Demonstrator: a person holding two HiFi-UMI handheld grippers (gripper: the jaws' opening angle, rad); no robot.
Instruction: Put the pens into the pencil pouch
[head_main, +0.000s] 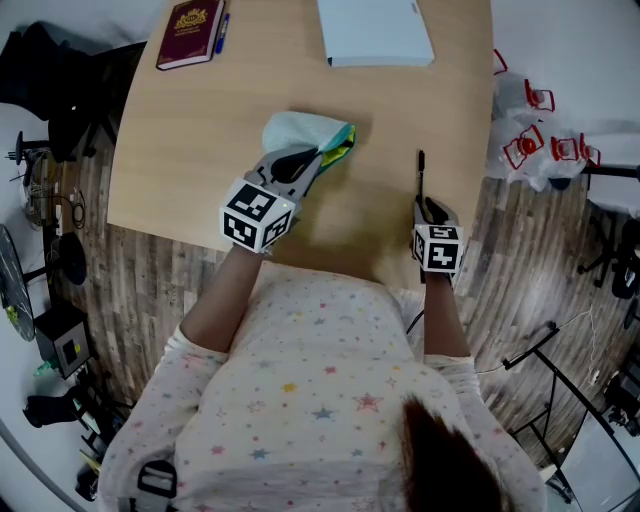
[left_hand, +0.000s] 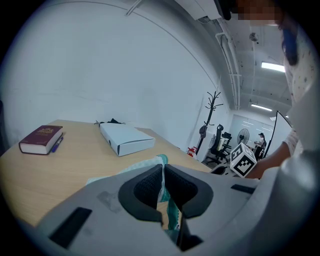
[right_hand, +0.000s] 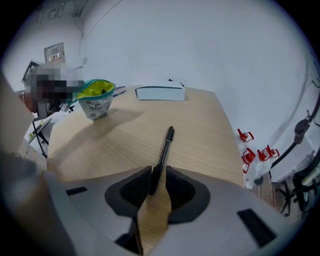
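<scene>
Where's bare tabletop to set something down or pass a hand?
Bare: wide left stretch between red book and pouch; band between white box and pouch; gap between pouch and black pen. Crowded: near edge, at left gripper and right gripper.

I'm looking down on a light wooden table standing on a grey plank floor. White walls are enclosing the room, strip lights are glowing overhead, and a coat stand is rising beside office chairs.
</scene>
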